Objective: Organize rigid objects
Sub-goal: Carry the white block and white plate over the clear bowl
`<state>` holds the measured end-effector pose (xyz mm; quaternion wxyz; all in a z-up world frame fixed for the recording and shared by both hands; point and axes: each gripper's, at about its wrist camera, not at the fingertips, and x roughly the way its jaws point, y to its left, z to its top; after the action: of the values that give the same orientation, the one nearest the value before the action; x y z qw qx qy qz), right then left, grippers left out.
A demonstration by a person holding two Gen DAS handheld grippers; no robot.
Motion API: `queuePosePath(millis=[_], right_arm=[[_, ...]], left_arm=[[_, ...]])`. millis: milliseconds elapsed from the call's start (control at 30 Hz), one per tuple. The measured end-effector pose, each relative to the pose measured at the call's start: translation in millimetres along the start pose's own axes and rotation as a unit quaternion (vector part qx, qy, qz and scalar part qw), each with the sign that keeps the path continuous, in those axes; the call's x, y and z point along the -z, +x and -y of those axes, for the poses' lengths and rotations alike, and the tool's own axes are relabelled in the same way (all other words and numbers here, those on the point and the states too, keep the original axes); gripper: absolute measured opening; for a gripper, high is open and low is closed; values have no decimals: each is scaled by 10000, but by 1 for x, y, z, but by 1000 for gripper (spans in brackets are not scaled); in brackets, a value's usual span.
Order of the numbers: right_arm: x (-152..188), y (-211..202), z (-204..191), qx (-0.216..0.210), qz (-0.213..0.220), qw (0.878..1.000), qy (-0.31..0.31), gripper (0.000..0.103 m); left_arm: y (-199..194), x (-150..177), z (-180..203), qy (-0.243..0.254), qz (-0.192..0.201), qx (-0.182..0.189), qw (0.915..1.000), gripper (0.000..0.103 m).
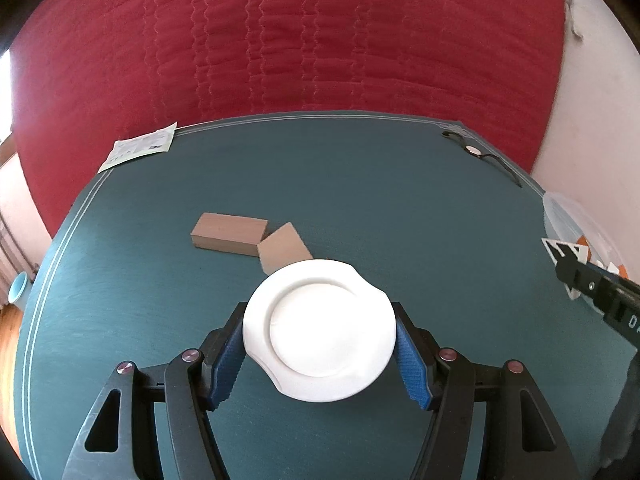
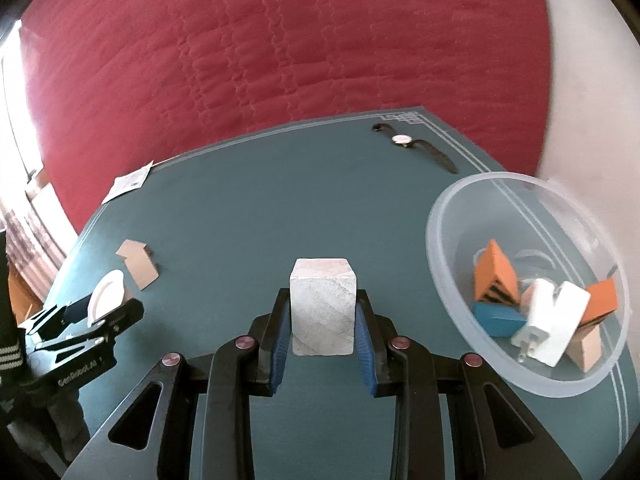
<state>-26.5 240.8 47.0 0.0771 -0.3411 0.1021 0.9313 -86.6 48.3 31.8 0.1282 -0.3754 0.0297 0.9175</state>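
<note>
Only the right wrist view shows the whole bowl: clear plastic, standing at the table's right edge near the far right corner. In it lie orange wedges, a blue block, a white charger with its prongs showing, and a pale wooden piece. The left wrist view catches only a sliver of that bowl at its right border, with the right gripper's black tip in front of it.

The left wrist view gives the plain look at the white knob: a round, glossy disc with a raised ring, a flat centre and scalloped notches on its rim. The left gripper has its jaws pinching the knob by opposite edges, above the table near its middle. In the right view the same knob shows edge-on, at the far left, in the left gripper.

The right gripper has its jaws pinching a pale grey cube with a rough, stone-like face, held above the table's middle, left of the bowl.

Two brown wooden blocks lie touching at one corner, just beyond the knob, toward the left edge. A watch lies at the far right corner, a paper leaflet at the far left corner. A red quilt fills the background.
</note>
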Motion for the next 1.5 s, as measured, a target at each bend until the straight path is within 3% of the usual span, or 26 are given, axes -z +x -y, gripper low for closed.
queuePosePath(millis=[867,1267,1500], right_arm=[[-10,-22,94,1226,443,9881,811,31],[-1,-18,118,1557,367,9834,853,33],[4,-23,122,1537,362,9836,875,33]], left_arm=[[-7,10,27,355,98,91,9993,70],[-8,11,34,444,108,104,9989,70],[-9,11,37,453,107,93,9989,70]])
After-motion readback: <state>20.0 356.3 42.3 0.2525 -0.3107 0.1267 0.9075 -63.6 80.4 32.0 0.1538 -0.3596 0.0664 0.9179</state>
